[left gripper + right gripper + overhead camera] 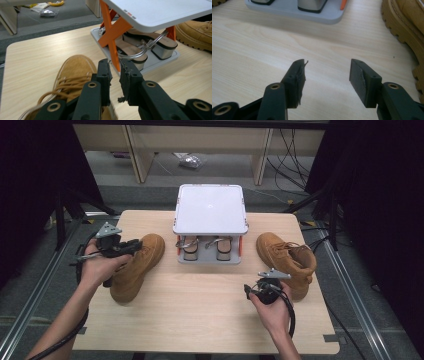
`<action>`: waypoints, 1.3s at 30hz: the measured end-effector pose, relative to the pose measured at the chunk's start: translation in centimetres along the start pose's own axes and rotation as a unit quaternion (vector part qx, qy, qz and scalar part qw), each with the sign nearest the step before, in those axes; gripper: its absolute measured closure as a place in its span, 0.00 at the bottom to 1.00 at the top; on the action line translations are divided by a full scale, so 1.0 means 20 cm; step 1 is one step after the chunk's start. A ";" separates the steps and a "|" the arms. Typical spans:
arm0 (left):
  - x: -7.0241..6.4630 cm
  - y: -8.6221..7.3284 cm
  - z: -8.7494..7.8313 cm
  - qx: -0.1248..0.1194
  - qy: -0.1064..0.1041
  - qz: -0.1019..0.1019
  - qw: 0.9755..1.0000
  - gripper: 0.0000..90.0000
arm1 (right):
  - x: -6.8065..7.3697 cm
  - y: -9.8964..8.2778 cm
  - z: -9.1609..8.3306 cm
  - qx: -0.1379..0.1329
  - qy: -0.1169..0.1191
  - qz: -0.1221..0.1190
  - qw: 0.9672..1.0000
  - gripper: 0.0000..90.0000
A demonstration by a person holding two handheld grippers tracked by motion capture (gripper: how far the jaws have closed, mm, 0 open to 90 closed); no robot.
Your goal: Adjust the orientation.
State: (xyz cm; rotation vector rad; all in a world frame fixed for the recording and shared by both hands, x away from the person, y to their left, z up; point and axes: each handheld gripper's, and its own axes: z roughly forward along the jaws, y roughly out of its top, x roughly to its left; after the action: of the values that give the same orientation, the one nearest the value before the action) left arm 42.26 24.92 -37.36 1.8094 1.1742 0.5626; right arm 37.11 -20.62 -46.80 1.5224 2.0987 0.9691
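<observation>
Two tan boots flank a small grey shoe rack on the wooden table.

The left boot (136, 266), tan suede with matching laces and a rounded toe, lies left of the shoe rack (210, 212); the left gripper (115, 75) hovers over its laced top, jaws narrowly parted on nothing. The right boot (289, 261), lug-soled, lies right of the rack; the right gripper (325, 75) sits just beside it, jaws wide and empty.

Left gripper (131, 245) over left boot (137, 267), right gripper (248, 290) beside right boot (288, 260)
</observation>
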 end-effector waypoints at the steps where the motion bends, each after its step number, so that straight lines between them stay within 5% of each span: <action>1: 0.01 -0.01 -0.02 -0.002 0.006 -0.002 1.000 0.84 | 0.00 -0.01 0.00 0.000 -0.002 0.007 1.000 0.52; 8: 0.09 -0.07 -0.14 -0.006 0.031 -0.012 0.999 0.81 | -0.01 -0.05 -0.01 0.008 -0.002 0.005 1.000 0.52; 16: 0.21 -0.18 -0.26 0.007 0.071 -0.053 0.996 0.75 | 0.03 -0.05 0.00 0.016 0.008 0.009 1.000 0.52; 17: 0.22 -0.20 -0.26 0.012 0.073 -0.057 0.996 0.74 | 0.02 -0.05 0.00 0.013 0.005 -0.007 1.000 0.51; 25: 0.28 -0.27 -0.20 0.051 0.075 -0.087 0.992 0.74 | 0.05 -0.05 0.01 0.018 0.012 -0.005 1.000 0.51; 27: 0.28 -0.28 -0.18 0.043 0.073 -0.099 0.991 0.74 | 0.04 -0.05 0.01 0.016 0.012 -0.009 1.000 0.51; 30: 0.28 -0.28 -0.17 0.043 0.075 -0.099 0.991 0.74 | 0.03 -0.05 0.01 0.015 0.017 -0.010 1.000 0.51; 31: 0.28 -0.28 -0.17 0.043 0.075 -0.101 0.991 0.75 | 0.06 -0.06 0.01 0.029 0.014 0.021 0.999 0.51; 32: 0.28 -0.28 -0.16 0.043 0.077 -0.105 0.990 0.75 | 0.04 -0.06 0.02 0.021 0.011 -0.006 1.000 0.51; 39: 0.28 -0.26 -0.14 0.062 0.082 -0.102 0.989 0.77 | 0.04 -0.06 0.02 0.020 0.015 -0.011 1.000 0.51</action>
State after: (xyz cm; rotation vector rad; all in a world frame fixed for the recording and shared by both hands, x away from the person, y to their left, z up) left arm 40.06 32.00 -40.88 1.7439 1.5171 0.5363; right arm 36.20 -19.89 -47.88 1.5103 2.1639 0.9524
